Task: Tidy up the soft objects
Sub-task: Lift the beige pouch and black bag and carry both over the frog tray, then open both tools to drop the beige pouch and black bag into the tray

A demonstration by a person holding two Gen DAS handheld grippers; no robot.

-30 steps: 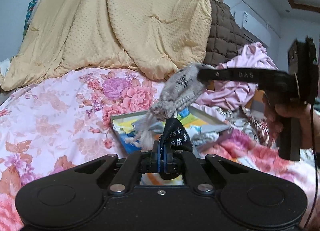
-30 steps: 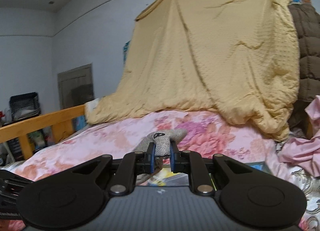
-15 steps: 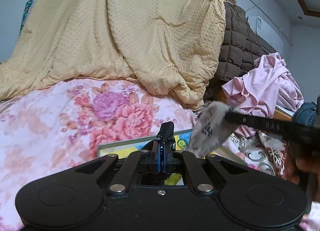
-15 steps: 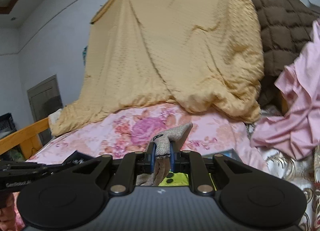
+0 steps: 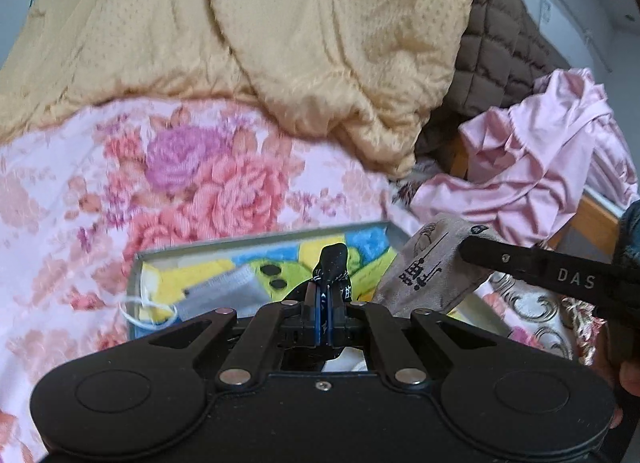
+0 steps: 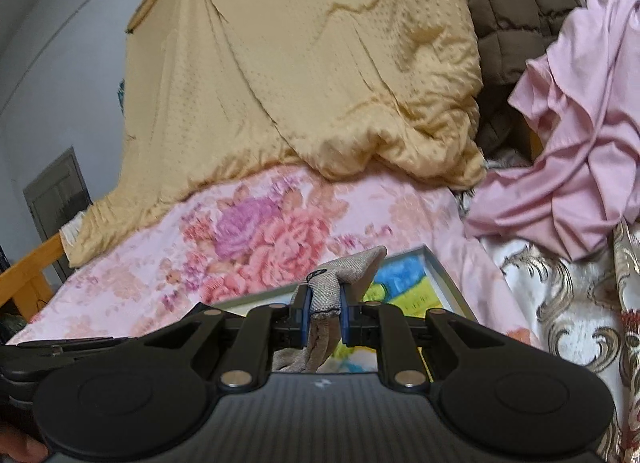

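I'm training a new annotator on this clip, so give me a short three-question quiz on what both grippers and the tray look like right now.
1. True or false: the left gripper is shut on a black sock.
2. What does the right gripper hold? A) a pink garment B) a grey sock C) nothing
3. Fill in: the open tray with the yellow and blue lining lies on the ____ bedsheet.

Key: 1 true. 2 B; the left wrist view shows the same grey sock with a dark printed pattern. 3 floral.
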